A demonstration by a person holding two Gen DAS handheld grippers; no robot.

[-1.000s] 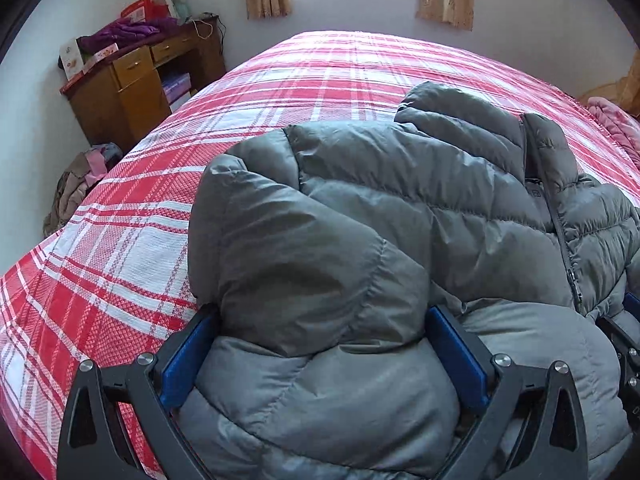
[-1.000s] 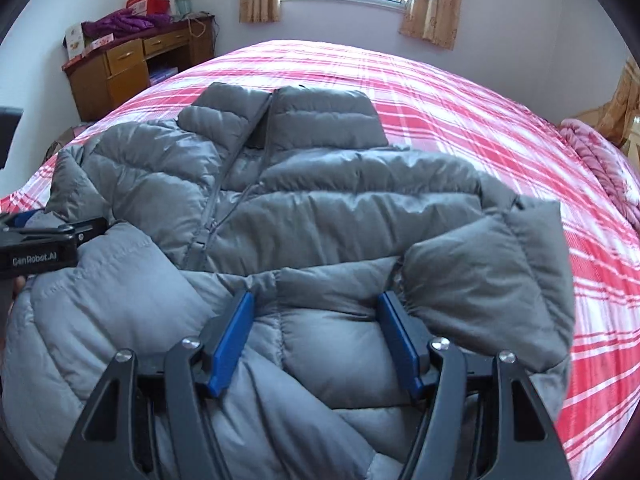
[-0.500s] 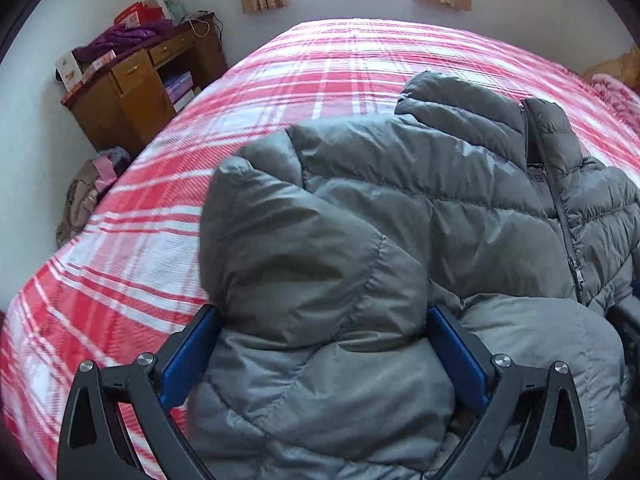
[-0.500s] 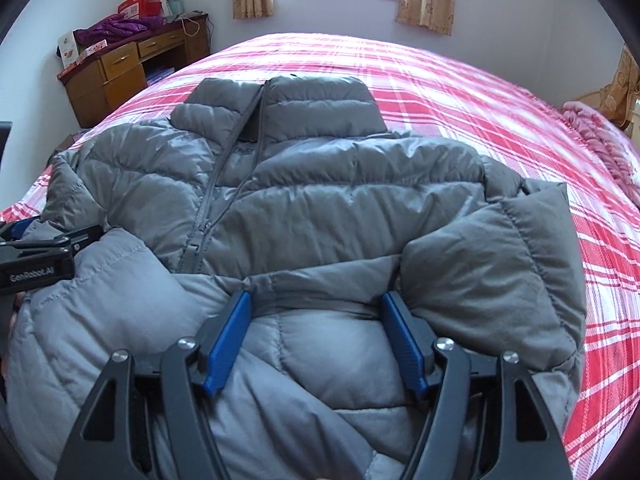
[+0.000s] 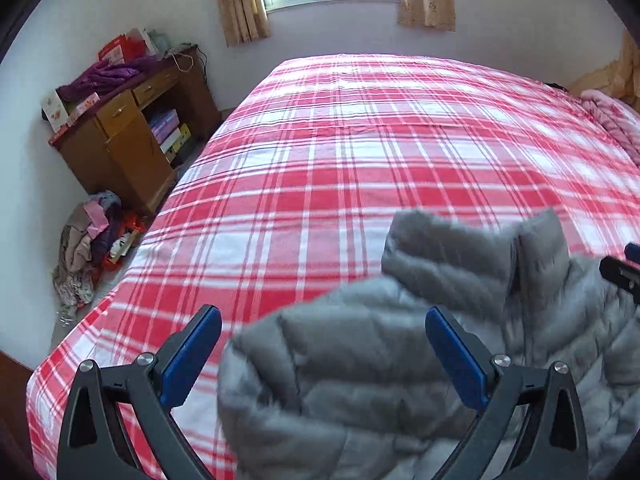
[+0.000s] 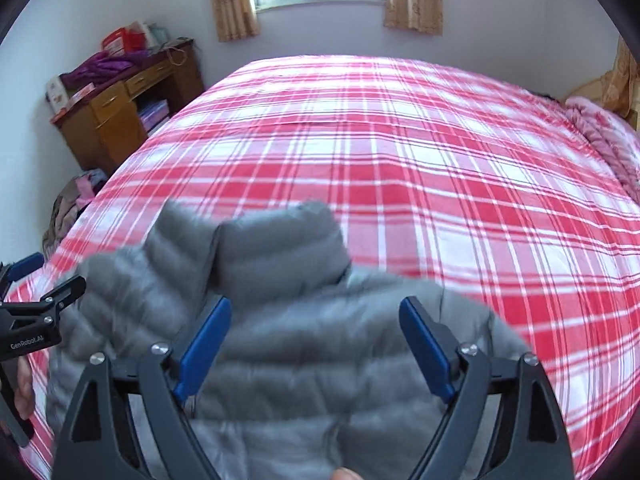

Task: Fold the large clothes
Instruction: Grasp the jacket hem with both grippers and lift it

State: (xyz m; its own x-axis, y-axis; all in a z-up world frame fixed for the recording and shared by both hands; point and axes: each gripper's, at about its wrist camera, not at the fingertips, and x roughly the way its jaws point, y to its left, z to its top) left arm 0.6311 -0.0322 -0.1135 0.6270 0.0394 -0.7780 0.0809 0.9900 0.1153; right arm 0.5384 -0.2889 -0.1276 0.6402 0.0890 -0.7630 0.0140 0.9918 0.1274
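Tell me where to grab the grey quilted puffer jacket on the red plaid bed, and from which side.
Grip the grey quilted puffer jacket at its shoulders, just outside the stand-up collar, one gripper per side, coming in low from the near edge of the red plaid bed. The collar points away toward the window, and the puffy body gives thick folds to pinch. The left gripper and right gripper are both open.
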